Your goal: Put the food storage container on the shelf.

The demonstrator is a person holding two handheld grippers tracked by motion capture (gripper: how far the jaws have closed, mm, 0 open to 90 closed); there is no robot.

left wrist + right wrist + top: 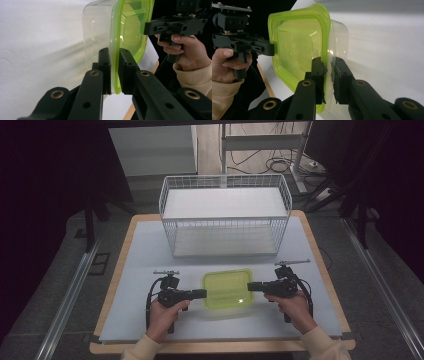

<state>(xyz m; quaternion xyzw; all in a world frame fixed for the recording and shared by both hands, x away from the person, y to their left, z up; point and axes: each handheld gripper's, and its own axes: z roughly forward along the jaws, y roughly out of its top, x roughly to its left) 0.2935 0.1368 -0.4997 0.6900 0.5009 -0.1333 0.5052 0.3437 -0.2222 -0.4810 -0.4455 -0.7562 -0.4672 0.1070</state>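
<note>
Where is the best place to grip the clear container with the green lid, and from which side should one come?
Grip the container at its green lid rim, from both short ends. The rim juts past the clear body as a thin lip, as the left gripper and right gripper already pinch it.

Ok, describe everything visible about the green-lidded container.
The container is a rounded-rectangle tub of clear, plastic-looking material, closed with a translucent lime-green lid whose middle panel is sunken. Nothing shows inside it. It sits level at the near middle of the pale table top, in front of the white wire basket. The left tongs and right tongs each pinch the lid's rim from opposite short ends.
</note>
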